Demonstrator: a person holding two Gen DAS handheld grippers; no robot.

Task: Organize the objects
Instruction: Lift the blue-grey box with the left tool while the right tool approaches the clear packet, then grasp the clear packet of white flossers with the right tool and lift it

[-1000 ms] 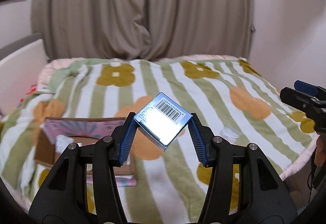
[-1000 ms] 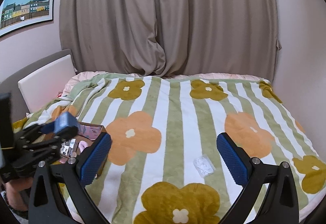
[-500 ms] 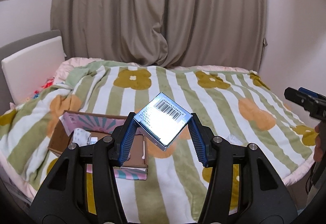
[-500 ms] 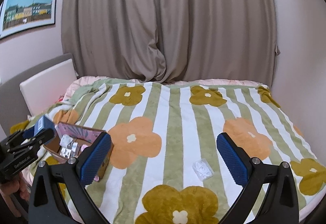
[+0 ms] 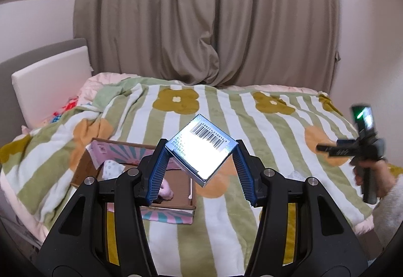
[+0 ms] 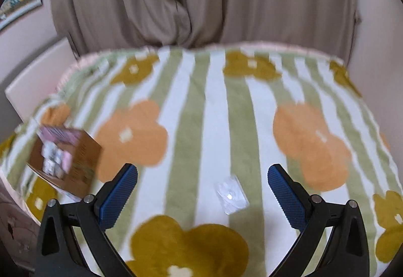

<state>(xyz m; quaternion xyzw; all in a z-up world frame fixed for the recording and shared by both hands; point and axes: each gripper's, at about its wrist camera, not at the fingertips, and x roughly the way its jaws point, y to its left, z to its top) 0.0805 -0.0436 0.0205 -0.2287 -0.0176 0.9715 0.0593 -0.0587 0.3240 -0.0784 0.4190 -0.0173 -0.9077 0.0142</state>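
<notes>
Small shiny rectangular box with a white barcode label [image 5: 201, 148], blue-edged, pinched corner-up between the blue ribbed pads of the left gripper [image 5: 200, 171] and held in the air above the green-and-white striped blanket with orange and mustard flowers [image 5: 264, 131]. Tilted in the grip, with only its two side faces caught by the pads; likely to pivot or slide out if jolted on the way down. Below and to the left, open brown cardboard box with a pink-and-teal patterned flap [image 5: 131, 173], already holding a white packet and something pink. Probably the destination, though not certain from here. Released from this height, or off to the right of the carton's near wall, bound to land on the soft blanket and tumble rather than drop inside. Also a risk of knocking the raised flap and shifting the light carton on the bedding.

Right gripper [image 6: 201, 195] spread wide and empty, pointed down at a small clear plastic blister pack [image 6: 231, 195] lying flat on a white stripe between the jaws' line of sight, not yet touched. View blurred, so exact lie hard to judge. Thin, glossy and flat against plush fabric: easy to pinch blanket along with it, or to skate it away with one pad. Same gripper seen blurred in the left view at the bed's right edge, gripped by a person's hand [image 5: 372, 173].
</notes>
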